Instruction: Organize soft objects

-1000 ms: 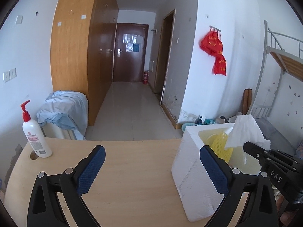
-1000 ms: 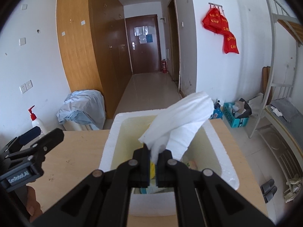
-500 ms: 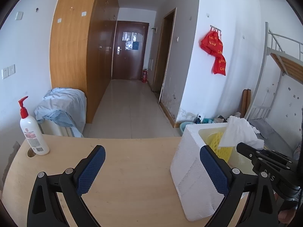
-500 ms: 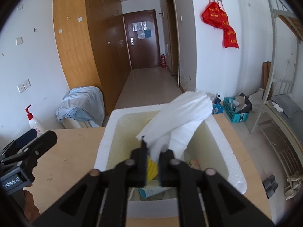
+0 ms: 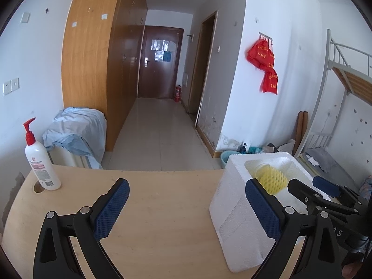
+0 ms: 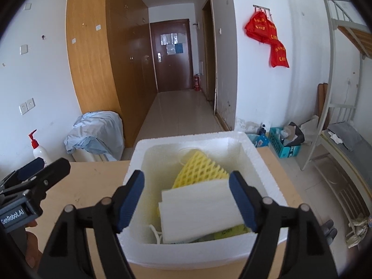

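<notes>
White foam sheet (image 6: 200,207) dropped into foam box (image 6: 262,162), right gripper (image 6: 189,197) jaws just opened wide above it

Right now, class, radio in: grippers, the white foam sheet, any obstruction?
Right gripper open, jaws just opened. Left gripper open, empty. White foam sheet lies in foam box, on yellow net. Nothing obstructing.

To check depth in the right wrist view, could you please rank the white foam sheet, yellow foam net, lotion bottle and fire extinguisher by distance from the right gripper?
1. White foam sheet, between the fingers, in the box.
2. Yellow foam net, just behind.
3. Lotion bottle, far left on the table.
4. Fire extinguisher, down the hallway.
</notes>
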`<state>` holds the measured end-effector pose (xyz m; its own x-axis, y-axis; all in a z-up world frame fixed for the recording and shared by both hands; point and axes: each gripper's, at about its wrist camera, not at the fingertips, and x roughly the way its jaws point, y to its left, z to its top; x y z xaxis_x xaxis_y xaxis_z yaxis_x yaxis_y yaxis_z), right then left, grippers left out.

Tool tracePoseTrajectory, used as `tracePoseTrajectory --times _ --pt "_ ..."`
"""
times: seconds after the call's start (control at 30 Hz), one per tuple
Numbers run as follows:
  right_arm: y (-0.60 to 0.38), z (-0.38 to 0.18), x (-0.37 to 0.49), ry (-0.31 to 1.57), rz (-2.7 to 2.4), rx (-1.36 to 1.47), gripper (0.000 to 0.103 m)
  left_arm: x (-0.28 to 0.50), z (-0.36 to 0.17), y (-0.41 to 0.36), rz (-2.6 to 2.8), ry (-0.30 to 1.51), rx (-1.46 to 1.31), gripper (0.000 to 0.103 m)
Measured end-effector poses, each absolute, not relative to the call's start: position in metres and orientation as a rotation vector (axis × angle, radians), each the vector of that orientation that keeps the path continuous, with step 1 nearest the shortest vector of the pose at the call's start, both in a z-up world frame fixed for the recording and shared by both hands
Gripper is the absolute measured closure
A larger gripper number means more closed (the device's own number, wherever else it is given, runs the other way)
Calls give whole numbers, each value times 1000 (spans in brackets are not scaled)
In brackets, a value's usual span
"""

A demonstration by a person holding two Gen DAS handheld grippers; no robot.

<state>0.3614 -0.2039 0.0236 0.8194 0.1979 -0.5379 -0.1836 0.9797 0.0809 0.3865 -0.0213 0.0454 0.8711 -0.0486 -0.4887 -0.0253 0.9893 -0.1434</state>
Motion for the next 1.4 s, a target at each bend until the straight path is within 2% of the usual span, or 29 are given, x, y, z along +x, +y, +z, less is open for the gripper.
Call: tracePoseTrajectory --times 0.4,0.67,0.8,0.87,1.4 --pt "-205 25 354 576 193 34 22 383 49 -24 -11 508 -135 3" --pt "-207 33 328 560 210 51 22 348 56 -23 2 498 -116 3" --pt "-205 38 302 539 212 40 19 315 59 -16 18 490 -119 3" --pt "-203 40 286 527 215 43 13 296 59 -14 31 484 -120 3" --pt "-191 41 151 452 271 60 6 119 51 20 93 428 -135 3"
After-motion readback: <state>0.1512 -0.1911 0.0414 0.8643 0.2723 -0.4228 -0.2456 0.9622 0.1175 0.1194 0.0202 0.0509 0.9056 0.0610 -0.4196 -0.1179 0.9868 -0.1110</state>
